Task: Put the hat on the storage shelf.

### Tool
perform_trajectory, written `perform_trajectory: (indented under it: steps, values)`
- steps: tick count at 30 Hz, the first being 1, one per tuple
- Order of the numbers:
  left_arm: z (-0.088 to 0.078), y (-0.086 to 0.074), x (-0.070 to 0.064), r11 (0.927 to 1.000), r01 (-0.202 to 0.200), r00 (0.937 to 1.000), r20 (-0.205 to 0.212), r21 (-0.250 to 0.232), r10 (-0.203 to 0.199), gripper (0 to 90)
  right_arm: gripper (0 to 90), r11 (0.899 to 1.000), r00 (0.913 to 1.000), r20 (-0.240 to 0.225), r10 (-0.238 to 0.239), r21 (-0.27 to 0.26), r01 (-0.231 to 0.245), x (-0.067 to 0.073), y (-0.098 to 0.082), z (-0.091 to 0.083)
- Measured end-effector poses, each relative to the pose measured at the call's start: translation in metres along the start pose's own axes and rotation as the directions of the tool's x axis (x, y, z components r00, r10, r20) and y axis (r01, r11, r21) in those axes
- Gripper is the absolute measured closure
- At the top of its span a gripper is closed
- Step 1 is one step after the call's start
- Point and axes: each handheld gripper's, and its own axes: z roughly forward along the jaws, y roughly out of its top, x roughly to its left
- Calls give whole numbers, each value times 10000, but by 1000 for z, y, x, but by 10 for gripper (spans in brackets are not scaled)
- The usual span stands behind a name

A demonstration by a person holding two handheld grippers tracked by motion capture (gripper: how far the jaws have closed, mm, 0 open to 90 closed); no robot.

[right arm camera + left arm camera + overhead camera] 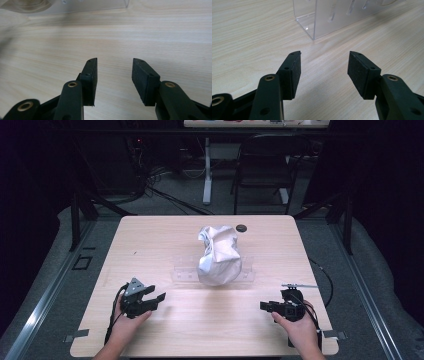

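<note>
Hiding most of the clear rack (182,273), a crumpled white bag (218,255); left tool (153,298) and right tool (264,306) spread, empty.

A lab: dark curtains, floor cables (165,195), bare wooden table (150,240).

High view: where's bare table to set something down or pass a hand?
Free: the strip between the left gripper and right gripper, both open and empty; also both table sides flanking the white bag. Crowded: centre, where the bag sits on the clear rack, small dark disc behind.
</note>
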Motion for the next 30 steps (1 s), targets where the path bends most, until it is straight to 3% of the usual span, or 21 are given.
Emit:
perform_trajectory:
  steps: [3, 9, 11, 17, 20, 30]
  values:
    - [0, 0, 0, 10000, 0, 10000, -20, -16, 0, 448, 556, 10000, 10000, 27, -94, -4, 94, -2, -5, -1]
    - [-1, 0, 0, 10000, 4, 10000, -24, -37, -4, 449, 560, 9967, 9973, 385, -626, -496, 645, 0, -18, 2]
    - [-1, 0, 1, 10000, 39, 10000, -43, -59, -40, 449, 559, 9929, 9951, 449, -880, -759, 912, 0, -21, 2]
    - [-1, 0, 1, 9999, 96, 10000, -24, -55, -97, 448, 553, 9777, 9934, 560, -1002, -1798, 1088, 0, -31, 2]
    - [0, 0, 1, 10000, 40, 10000, -10, -47, -40, 449, 542, 9719, 9929, 558, -1051, -2058, 1144, 0, -35, 1]
    - [-1, 2, 1, 9996, -95, 9999, 133, -250, 99, 455, 513, 9675, 9870, 958, -1293, -2058, 1467, -5, -44, 7]
